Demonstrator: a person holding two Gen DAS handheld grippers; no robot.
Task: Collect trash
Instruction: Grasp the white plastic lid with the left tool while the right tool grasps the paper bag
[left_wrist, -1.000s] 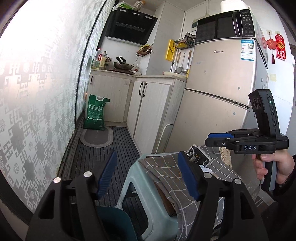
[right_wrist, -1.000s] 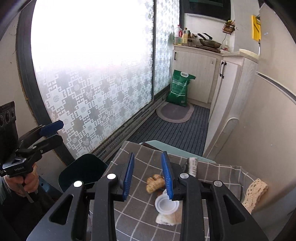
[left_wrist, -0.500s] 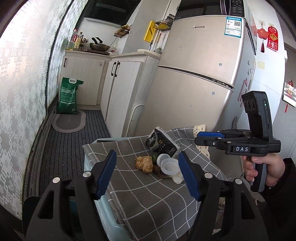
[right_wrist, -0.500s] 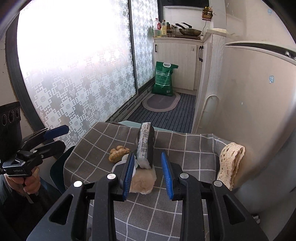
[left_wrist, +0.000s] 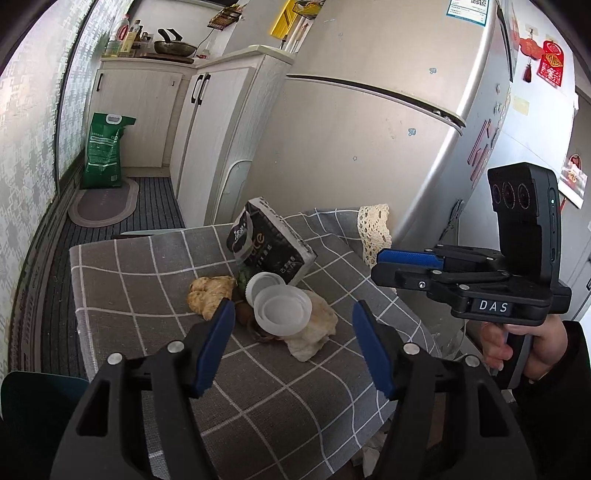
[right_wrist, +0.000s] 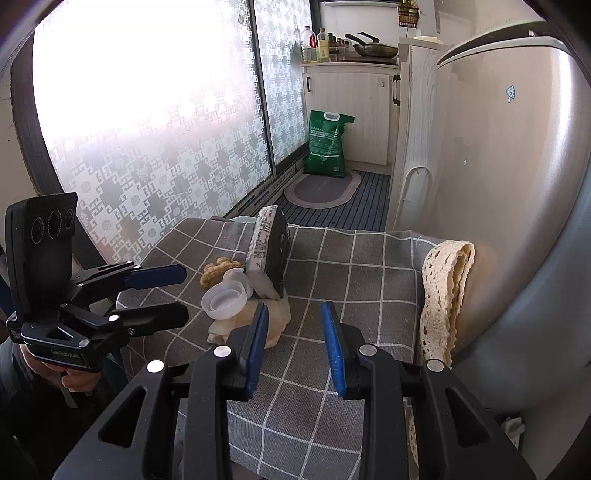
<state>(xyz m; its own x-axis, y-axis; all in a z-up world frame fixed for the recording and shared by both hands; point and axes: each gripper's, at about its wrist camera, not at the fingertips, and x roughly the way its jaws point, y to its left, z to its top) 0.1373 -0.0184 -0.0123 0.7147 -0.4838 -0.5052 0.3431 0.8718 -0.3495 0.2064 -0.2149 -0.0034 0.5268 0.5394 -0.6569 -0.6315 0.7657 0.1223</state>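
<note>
A pile of trash lies on a grey checked cloth (left_wrist: 147, 280): a black carton (left_wrist: 269, 243) propped up, white plastic lids (left_wrist: 282, 308), a piece of ginger (left_wrist: 208, 293) and a crumpled tissue (left_wrist: 314, 332). My left gripper (left_wrist: 293, 343) is open and empty, just short of the lids. My right gripper (right_wrist: 295, 336) is open and empty, near the tissue (right_wrist: 275, 321) and carton (right_wrist: 269, 247). The right gripper also shows in the left wrist view (left_wrist: 410, 266), and the left gripper shows in the right wrist view (right_wrist: 162, 295).
A fridge (left_wrist: 388, 129) stands right behind the cloth-covered stand. A lace trim (right_wrist: 447, 291) hangs at its right edge. White cabinets (left_wrist: 218, 122), a green bag (left_wrist: 105, 151) and a mat (left_wrist: 103, 203) lie beyond. A patterned glass door (right_wrist: 147, 129) is on the left. A dark bin (left_wrist: 33, 402) sits below left.
Both grippers have tilted down and come closer to the trash pile. The right gripper's jaws have opened wider. The carton and lids now fill more of both views.
</note>
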